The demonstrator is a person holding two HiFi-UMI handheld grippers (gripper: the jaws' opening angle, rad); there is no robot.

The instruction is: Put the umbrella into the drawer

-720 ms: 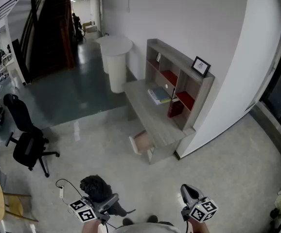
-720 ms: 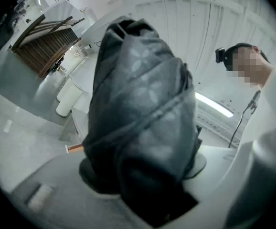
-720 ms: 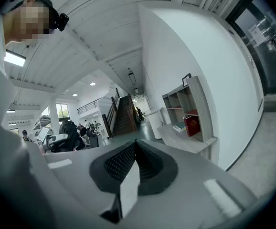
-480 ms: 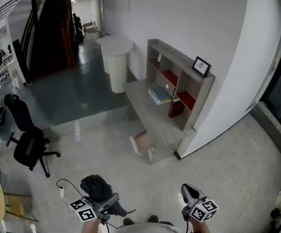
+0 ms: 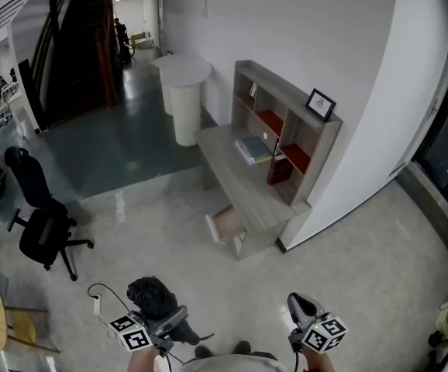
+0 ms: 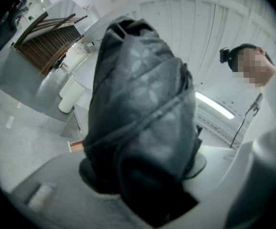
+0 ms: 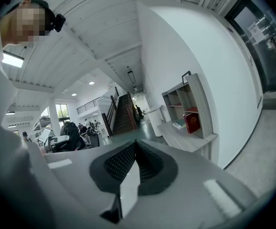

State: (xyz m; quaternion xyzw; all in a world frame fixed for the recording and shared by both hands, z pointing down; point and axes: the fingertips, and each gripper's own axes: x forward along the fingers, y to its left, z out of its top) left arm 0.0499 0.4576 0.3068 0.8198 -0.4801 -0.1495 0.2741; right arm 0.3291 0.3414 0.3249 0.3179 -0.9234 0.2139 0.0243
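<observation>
Concrete floor (image 5: pixel 146 231) separates us from the open drawer (image 5: pixel 225 225). Our left gripper (image 5: pixel 168 322) squeezes the soft, light umbrella (image 6: pixel 143 113); right gripper (image 7: pixel 134 161) closed, empty

Grey wooden desk with shelf hutch (image 5: pixel 228 169) at one o'clock against the white wall (image 5: pixel 301 29); black swivel office chair (image 5: pixel 42 227) at nine o'clock on speckled pale floor (image 5: pixel 356 262).

The umbrella (image 6: pixel 143 123) covered the jaw tips of the left tongs (image 5: pixel 164 321) in their own view. The head view's bottom edge cut off the rear of those and of the right tongs (image 5: pixel 301 308). The drawer (image 5: pixel 225 225) under the bench (image 5: pixel 228 173) was too small to show its inside.
</observation>
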